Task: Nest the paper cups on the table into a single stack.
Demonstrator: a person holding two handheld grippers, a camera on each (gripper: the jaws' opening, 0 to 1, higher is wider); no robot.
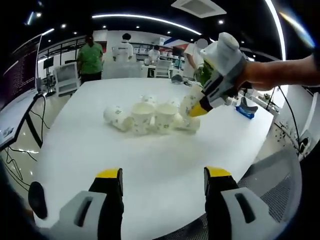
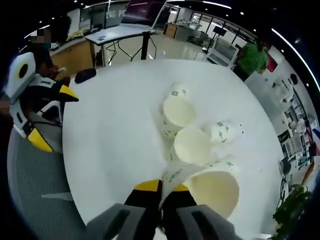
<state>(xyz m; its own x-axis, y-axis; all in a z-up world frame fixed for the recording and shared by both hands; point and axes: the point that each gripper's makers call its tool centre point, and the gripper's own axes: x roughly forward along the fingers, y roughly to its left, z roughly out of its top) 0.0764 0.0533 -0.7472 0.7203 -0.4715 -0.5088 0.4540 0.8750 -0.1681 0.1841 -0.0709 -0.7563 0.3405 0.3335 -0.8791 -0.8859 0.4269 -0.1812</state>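
Note:
Several white paper cups with green print cluster on the round white table (image 1: 100, 160). One cup (image 1: 116, 118) lies on its side, and two cups (image 1: 142, 115) (image 1: 166, 116) stand mouth up beside it. My left gripper (image 1: 163, 175) hovers open at the near table edge, nothing between its yellow tips. My right gripper (image 2: 163, 192) is shut on the rim of a tilted cup (image 2: 212, 190), just at the edge of the cluster (image 2: 192, 145). It enters the left gripper view from the right as the right gripper (image 1: 200, 110), held by a hand. The left gripper (image 2: 52, 117) shows at the table's left edge.
A grey mesh chair (image 1: 280, 175) stands by the near right table edge. A blue object (image 1: 245, 111) lies at the table's right side. People (image 1: 90, 60) stand beyond the far edge, among desks and a monitor (image 1: 65, 77). A plant (image 2: 292, 205) is at lower right.

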